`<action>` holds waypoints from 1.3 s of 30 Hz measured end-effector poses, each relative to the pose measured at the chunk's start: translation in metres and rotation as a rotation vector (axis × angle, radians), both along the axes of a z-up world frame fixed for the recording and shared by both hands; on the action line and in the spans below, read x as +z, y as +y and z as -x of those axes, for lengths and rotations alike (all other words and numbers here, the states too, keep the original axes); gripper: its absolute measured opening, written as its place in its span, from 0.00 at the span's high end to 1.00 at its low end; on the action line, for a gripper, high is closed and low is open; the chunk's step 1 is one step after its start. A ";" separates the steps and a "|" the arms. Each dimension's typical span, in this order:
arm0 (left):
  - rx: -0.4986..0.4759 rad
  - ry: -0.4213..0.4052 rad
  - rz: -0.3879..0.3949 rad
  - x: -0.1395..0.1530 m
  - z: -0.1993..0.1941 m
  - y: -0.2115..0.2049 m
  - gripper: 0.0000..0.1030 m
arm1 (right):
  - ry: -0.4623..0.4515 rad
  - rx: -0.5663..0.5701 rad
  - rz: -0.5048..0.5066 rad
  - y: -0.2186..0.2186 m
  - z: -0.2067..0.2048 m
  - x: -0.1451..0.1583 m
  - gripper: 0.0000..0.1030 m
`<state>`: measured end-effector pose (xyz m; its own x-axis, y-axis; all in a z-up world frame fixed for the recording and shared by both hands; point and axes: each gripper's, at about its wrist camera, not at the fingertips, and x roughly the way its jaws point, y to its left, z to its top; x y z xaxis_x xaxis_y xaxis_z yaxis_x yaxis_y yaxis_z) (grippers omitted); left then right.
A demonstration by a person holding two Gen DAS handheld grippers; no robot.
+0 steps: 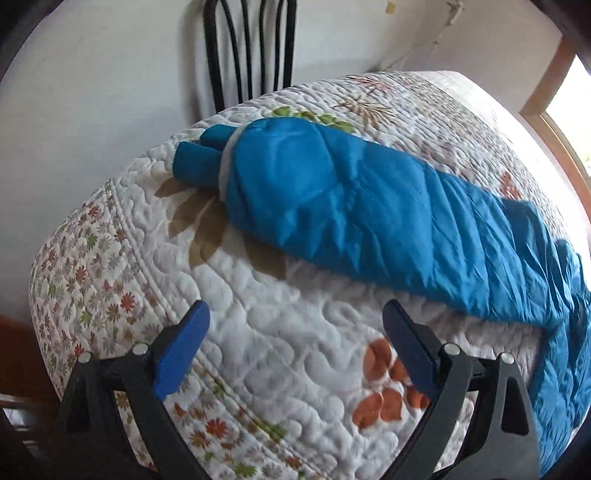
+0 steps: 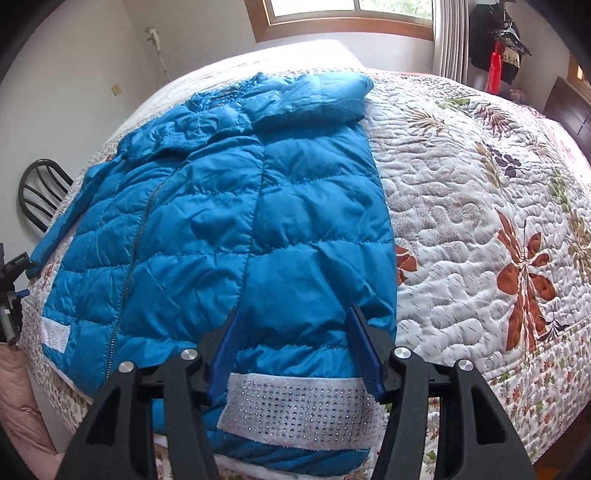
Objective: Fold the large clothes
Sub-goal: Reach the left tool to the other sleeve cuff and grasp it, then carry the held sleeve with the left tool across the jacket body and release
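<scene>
My left fingers (image 1: 297, 328) are hovering apart over the quilted bed (image 1: 280, 332); my right fingers (image 2: 295, 325) are straddling, unclamped, the blue puffer jacket (image 2: 229, 221).

Sheeny quilted blue jacket (image 2: 229, 229) on matt stitched cotton bedspread (image 2: 461, 221)

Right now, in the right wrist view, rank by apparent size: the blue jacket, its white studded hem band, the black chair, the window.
1. Blue jacket, by far.
2. White studded hem band, though nearness enlarges it.
3. Window and black chair: both cropped or hidden, unranked.
</scene>
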<state>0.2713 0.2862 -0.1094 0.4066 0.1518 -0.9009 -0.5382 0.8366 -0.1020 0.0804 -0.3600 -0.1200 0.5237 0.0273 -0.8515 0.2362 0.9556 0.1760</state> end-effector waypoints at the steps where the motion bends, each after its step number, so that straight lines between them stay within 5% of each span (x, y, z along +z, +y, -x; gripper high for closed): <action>1: 0.019 0.005 0.006 -0.003 -0.007 0.006 0.09 | 0.006 0.001 0.003 0.000 -0.002 -0.003 0.44; 12: 0.081 -0.041 0.101 -0.019 -0.044 0.026 0.10 | 0.035 -0.003 -0.009 -0.001 -0.010 -0.015 0.43; 15: 0.092 -0.039 0.082 -0.020 -0.053 0.024 0.26 | 0.036 -0.002 -0.016 -0.002 -0.010 -0.015 0.43; 20: 0.113 -0.053 0.065 -0.015 -0.055 0.025 0.76 | 0.035 -0.001 -0.015 -0.002 -0.010 -0.015 0.43; 23: 0.088 -0.071 0.030 -0.006 -0.058 0.014 0.90 | 0.034 0.000 -0.019 -0.002 -0.010 -0.015 0.43; 31: -0.025 -0.234 -0.079 0.056 -0.054 -0.048 0.94 | 0.018 0.003 -0.040 -0.005 -0.006 -0.015 0.43; 39: -0.319 -0.412 -0.084 0.132 -0.056 -0.169 0.94 | 0.001 0.014 -0.065 -0.009 -0.003 -0.015 0.43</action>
